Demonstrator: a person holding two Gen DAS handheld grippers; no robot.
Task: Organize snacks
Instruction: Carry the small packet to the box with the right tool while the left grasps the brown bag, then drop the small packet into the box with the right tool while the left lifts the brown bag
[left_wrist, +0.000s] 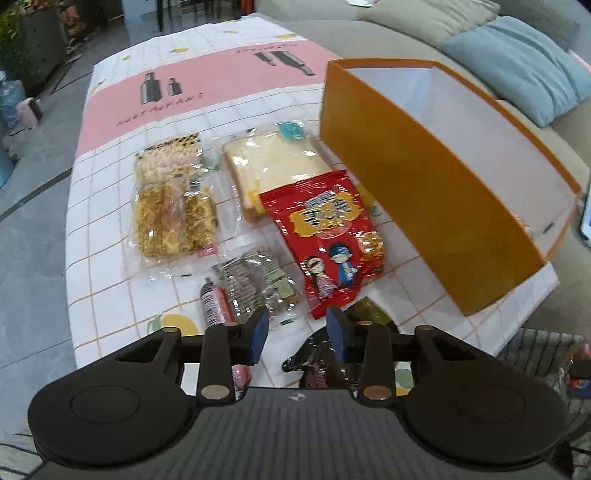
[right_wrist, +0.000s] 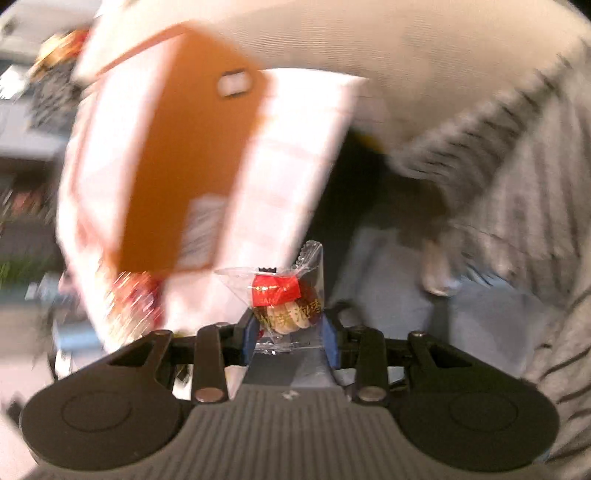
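Right gripper (right_wrist: 289, 325) clamps a small clear-wrapped cookie packet with red label (right_wrist: 286, 301), off the table near the tall orange cardboard box (left_wrist: 424, 206). Left gripper (left_wrist: 297, 332) parted, empty, above the checked tablecloth (left_wrist: 107, 280). Risk: slick wrapper slips; packet clips box rim.
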